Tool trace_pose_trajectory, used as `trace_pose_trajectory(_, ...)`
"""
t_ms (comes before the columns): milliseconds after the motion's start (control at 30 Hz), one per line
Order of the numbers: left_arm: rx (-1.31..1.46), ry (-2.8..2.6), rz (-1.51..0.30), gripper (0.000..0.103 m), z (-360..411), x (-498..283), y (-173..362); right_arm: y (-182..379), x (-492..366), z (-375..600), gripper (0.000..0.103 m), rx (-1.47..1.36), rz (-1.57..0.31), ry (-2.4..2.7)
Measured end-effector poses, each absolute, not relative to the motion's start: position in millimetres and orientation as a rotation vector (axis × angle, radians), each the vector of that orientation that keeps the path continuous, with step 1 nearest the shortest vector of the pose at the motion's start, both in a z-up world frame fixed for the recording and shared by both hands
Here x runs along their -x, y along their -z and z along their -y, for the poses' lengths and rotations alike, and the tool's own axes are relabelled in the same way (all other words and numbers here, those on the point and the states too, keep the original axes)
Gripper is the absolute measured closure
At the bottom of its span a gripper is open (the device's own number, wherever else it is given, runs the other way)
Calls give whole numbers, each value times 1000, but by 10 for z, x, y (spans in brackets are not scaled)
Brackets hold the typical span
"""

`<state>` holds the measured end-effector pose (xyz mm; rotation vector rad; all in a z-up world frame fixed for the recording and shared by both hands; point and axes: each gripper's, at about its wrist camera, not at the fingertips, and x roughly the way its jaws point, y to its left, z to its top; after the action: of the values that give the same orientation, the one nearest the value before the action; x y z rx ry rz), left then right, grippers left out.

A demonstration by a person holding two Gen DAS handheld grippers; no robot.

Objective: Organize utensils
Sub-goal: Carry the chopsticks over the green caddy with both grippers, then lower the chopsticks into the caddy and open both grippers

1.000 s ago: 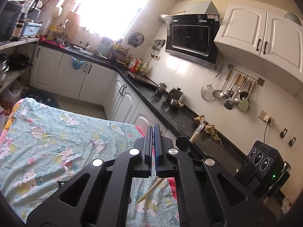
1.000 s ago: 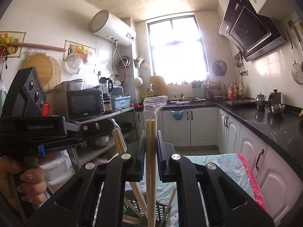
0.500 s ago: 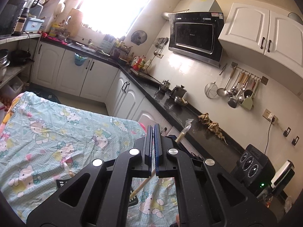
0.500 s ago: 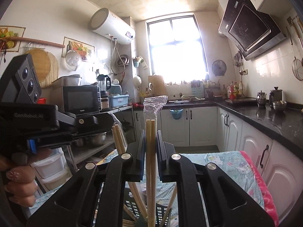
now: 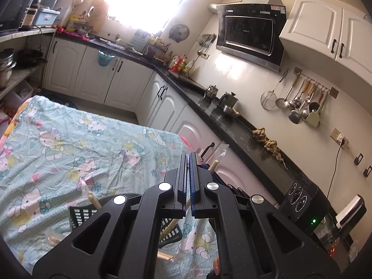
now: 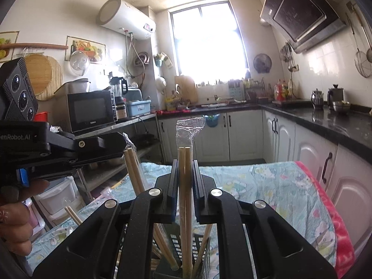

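My right gripper (image 6: pixel 185 162) is shut on a wrapped pair of wooden chopsticks (image 6: pixel 184 186), held upright with its lower end in a black slotted utensil basket (image 6: pixel 204 248). More wrapped chopsticks (image 6: pixel 134 172) lean in the basket. My left gripper (image 5: pixel 188 162) is shut and empty above the same basket (image 5: pixel 80 214), which stands on the Hello Kitty tablecloth (image 5: pixel 69 144). A chopstick tip (image 5: pixel 214 164) pokes up just right of its fingers. The left gripper's body also shows at the left of the right wrist view (image 6: pixel 58 155).
A black countertop (image 5: pixel 232 125) with white cabinets runs along the right wall, holding kettles and a black appliance (image 5: pixel 302 200). Hanging utensils (image 5: pixel 302 102) line the wall. A shelf with a microwave (image 6: pixel 90 109) stands left of the table. Wrapped chopsticks (image 5: pixel 90 200) stick out near the basket.
The left gripper has tipped downward and shifted, so the basket and more of the tablecloth now show beneath it. The right gripper holds the chopsticks almost still over the basket.
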<state>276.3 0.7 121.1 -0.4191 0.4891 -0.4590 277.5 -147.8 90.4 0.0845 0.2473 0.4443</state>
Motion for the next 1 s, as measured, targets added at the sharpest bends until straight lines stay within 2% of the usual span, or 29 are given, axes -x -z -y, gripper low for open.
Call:
trace_pose_trajectory(100,422,457,-514,103,-14,-2773,-1150,-855,-2796,1465,90,-77,-283,-432)
trace_pose_trajectory(200,417,449,-528,103,-18,-2771,-1109,-827,-2791,1475,78,-85,-310,-433)
trace_pose_trajectory(300,409,437,-535,102,-18,-2746,-1099,-821,-2773,1495,74,-87,-329,-431)
trace_pose_trajectory(367,405,431,-530,95,-28,-2712,-1111,-833,-2748,1509,69,-91,-336,-430)
trace_pose_trajectory(533,401,419,-504,68,-72,-2607,-1179,-874,-2674,1541,58,-78,-350,-416)
trace_pose_trajectory(667,380,407,-480,58,-91,-2486,-1257,-893,-2622,1586,53,-76,-368,-409)
trace_pose_trajectory(733,372,408,-467,46,-92,-2428,-1294,-902,-2582,1614,49,-72,-379,-399)
trace_pose_trajectory(867,357,400,-459,33,-100,-2310,-1324,-911,-2498,1671,43,-73,-394,-391)
trace_pose_trajectory(933,358,400,-456,21,-111,-2255,-1322,-920,-2448,1706,39,-73,-402,-386)
trace_pose_trajectory(1000,356,402,-456,15,-115,-2205,-1316,-934,-2402,1727,36,-74,-405,-383)
